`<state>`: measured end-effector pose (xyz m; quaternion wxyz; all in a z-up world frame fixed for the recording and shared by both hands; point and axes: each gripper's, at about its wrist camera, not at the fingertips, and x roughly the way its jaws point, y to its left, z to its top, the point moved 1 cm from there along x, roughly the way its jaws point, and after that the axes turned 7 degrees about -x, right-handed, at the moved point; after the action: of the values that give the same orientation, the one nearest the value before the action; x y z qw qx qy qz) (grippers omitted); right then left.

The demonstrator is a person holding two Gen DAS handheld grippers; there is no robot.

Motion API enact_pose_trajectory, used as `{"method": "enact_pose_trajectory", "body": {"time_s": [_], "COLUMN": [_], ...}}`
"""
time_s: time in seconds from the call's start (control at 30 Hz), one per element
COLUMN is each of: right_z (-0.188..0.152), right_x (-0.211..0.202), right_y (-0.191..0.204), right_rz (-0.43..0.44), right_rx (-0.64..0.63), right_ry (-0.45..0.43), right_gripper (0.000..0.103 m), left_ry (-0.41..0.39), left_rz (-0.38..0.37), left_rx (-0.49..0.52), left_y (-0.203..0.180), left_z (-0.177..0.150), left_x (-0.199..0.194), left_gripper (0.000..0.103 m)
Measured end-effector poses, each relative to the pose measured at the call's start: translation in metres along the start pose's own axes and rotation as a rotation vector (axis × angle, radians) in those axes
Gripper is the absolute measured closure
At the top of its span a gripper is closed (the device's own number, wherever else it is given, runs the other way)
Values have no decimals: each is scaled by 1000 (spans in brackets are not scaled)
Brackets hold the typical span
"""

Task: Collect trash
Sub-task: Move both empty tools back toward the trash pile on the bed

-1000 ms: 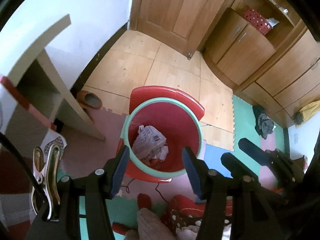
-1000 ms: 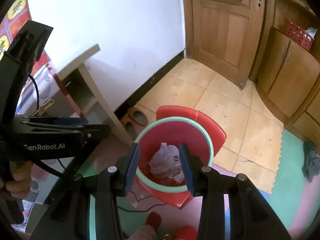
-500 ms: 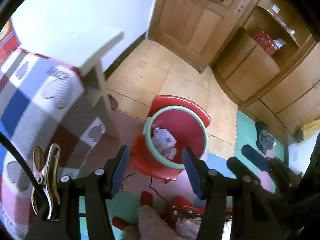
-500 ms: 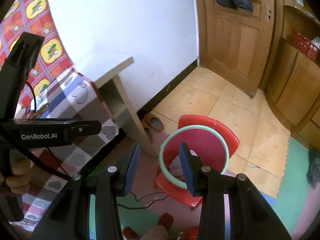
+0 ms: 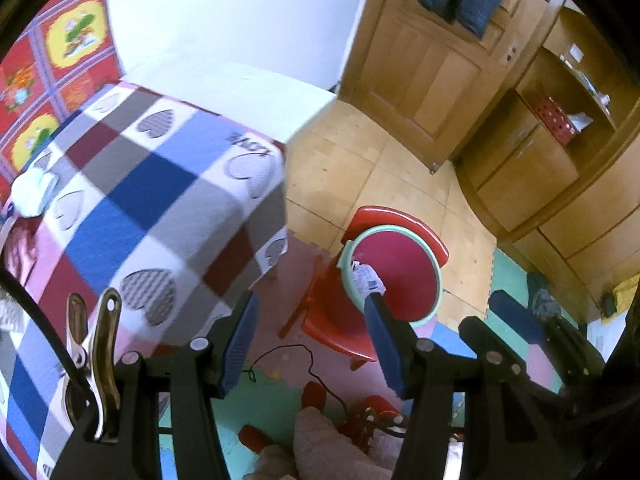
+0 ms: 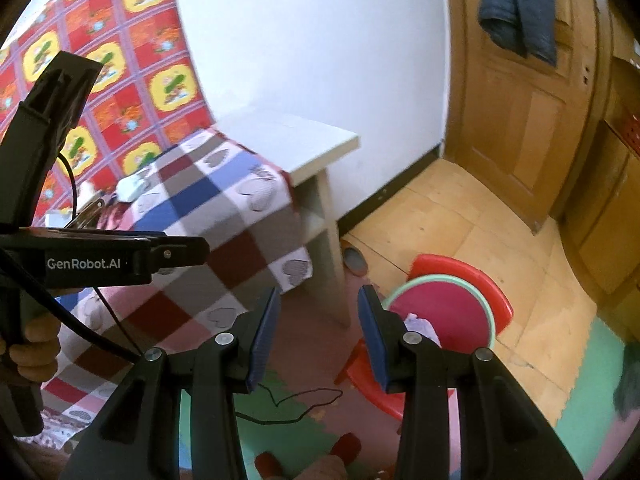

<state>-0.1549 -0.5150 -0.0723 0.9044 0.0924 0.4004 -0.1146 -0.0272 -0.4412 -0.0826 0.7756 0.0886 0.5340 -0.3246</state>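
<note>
Your left gripper (image 5: pixel 312 340) empty, jaws apart, your right gripper (image 6: pixel 318 336) likewise, crumpled paper (image 5: pixel 365 280) lay in the red basin (image 5: pixel 404 276) on the red chair (image 5: pixel 332 320), below and beyond both.

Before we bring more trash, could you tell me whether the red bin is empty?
Not empty: crumpled paper lies inside the red bin.

The bin (image 5: pixel 396 276) at three o'clock of the surface (image 5: pixel 256 92) looks like smooth plastic with a mint rim, holding crumpled printed paper (image 5: pixel 366 278), and sits on a glossy red plastic chair (image 6: pixel 472 272). A woven checked cloth (image 5: pixel 160 200) covers the matt pale surface. The door (image 6: pixel 520 128) at one o'clock is varnished wood; a metal clip (image 5: pixel 96 356) shines beside the matt black left tool (image 5: pixel 312 344).
</note>
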Motion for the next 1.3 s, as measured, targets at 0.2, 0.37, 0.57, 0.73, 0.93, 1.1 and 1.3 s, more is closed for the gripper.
{"method": "enact_pose_trajectory", "body": {"time_s": [0.2, 0.37, 0.57, 0.73, 0.93, 1.1, 1.3], "right_z": [12, 18, 19, 21, 26, 33, 43], "right_x": [-6, -8, -5, -2, 2, 4, 7], "right_y": [37, 67, 110, 150, 190, 219, 251], "right_rz": [61, 103, 152, 191, 236, 277, 343], "right_rx": [-45, -85, -145, -199, -255, -295, -344], "right_ry": [-12, -13, -4, -2, 0, 4, 10], "right_gripper": [62, 62, 62, 62, 62, 62, 62], "left_ry": [-33, -60, -89, -110, -130, -141, -167], "left_rz": [22, 56, 98, 128, 166, 199, 240], "left_rx": [-54, -101, -164, -207, -250, -295, -357], "left_y": [36, 69, 115, 151, 190, 218, 251], "left_z": [-7, -14, -28, -41, -58, -69, -81], "left_x": [-33, -57, -84, -105, -129, -147, -168], "left_gripper": [45, 45, 45, 45, 45, 45, 45]}}
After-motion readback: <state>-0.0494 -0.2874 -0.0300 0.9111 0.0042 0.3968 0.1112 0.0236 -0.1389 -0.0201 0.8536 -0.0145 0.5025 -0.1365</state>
